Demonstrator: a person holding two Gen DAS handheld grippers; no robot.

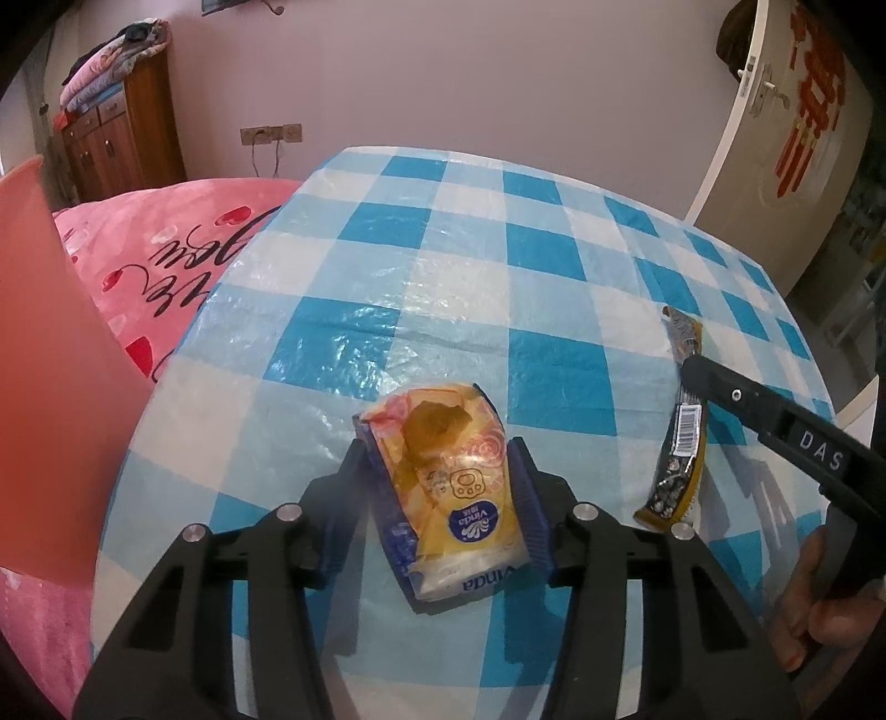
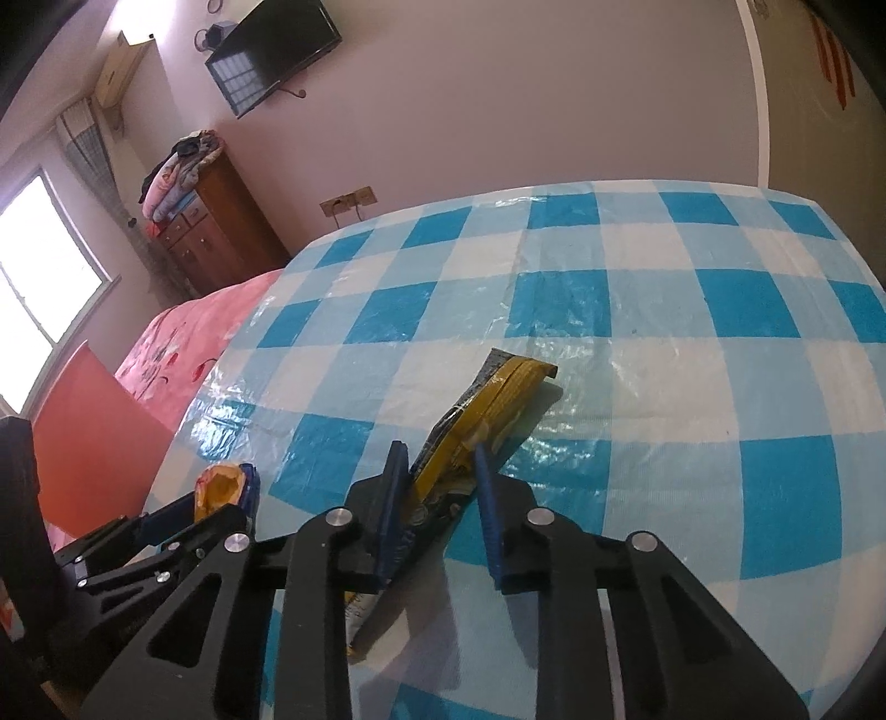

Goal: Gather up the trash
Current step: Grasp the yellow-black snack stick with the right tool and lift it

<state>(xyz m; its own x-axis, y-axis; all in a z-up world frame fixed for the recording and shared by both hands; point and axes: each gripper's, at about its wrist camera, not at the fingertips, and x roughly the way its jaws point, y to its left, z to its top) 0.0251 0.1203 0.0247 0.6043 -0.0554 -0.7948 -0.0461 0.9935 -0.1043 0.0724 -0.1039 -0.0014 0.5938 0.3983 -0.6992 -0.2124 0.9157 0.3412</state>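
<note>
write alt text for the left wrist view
The left hand-held gripper clasps a yellow tissue pack over a table with a blue and white checked cover. To the right, the right hand-held gripper reaches onto a long yellow and black snack wrapper. A pink bedspread lies to the left.

Checked tablecloth, pink bedspread, wooden cabinet, wall-mounted television.

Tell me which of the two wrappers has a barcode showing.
The long, narrow yellow-and-black wrapper at the right gripper; a white barcode patch sits midway along it. The squat orange tissue pack in the left gripper shows only a blue logo.
</note>
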